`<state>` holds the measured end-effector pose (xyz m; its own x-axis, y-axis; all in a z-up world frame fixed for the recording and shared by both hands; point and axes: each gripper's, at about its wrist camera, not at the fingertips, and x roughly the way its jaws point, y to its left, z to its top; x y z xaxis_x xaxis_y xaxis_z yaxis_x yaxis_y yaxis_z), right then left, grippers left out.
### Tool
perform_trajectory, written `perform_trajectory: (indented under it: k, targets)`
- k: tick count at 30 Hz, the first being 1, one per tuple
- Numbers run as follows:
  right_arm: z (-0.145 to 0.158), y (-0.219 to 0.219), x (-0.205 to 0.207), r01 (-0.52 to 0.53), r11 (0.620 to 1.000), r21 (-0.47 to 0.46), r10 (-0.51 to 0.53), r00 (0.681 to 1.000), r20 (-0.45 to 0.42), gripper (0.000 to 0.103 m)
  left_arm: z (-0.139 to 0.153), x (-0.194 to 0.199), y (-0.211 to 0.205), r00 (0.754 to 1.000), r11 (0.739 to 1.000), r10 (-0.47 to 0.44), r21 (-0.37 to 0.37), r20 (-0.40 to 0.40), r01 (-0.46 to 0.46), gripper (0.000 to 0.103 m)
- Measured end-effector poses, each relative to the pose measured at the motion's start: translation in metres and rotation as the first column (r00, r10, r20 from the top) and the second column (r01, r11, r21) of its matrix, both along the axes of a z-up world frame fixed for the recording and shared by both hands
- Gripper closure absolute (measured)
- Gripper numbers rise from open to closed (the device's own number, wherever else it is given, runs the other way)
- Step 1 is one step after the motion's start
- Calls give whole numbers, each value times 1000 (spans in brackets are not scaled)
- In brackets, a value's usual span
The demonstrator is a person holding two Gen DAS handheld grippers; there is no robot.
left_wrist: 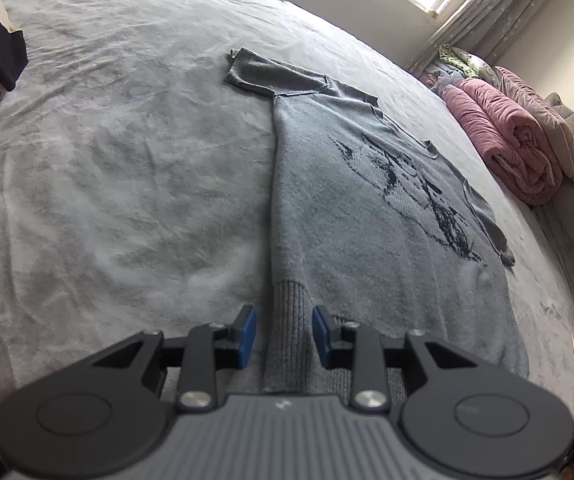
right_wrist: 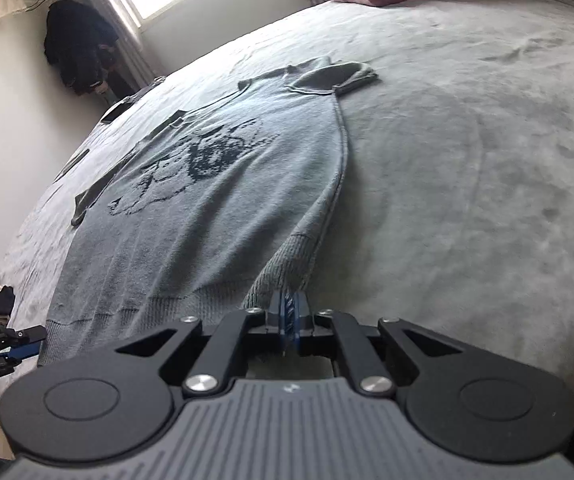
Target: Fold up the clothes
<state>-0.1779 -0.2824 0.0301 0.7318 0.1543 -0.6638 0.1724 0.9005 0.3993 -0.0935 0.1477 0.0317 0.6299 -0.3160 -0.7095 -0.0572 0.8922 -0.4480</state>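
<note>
Hem of sweater (right_wrist: 191, 208) pinched by right gripper (right_wrist: 289, 312); left gripper (left_wrist: 284, 336) open, fingertips hidden beneath.

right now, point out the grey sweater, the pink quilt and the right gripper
grey sweater (left_wrist: 347, 240): left wrist view, chest below the dark print
pink quilt (left_wrist: 507, 140): left wrist view, rolled middle
right gripper (right_wrist: 288, 312): right wrist view, shut fingertips

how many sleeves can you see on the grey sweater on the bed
2. One sleeve lies at the far end, sticking out toward the bare bedspread. The other sleeve lies along the sweater edge nearer the pink quilt. Neither looks hidden.
</note>
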Motion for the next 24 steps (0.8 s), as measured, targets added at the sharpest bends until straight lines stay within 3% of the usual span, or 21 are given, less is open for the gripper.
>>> perform_trajectory:
  k: [6,11,24]
  targets:
    - [-11,-23,-8,100,995,-1,-100,995,-22,99,1,-4,5,1000,999,20,-25,0,-20,72]
    - [-7,-25,-13,123,991,-44,-122,992,10,99,0,-8,13,999,997,51,-64,-8,-51,74]
    - [6,-43,-18,212,970,-115,-203,975,84,102,-2,-7,2,1000,999,5,-43,-7,-5,74]
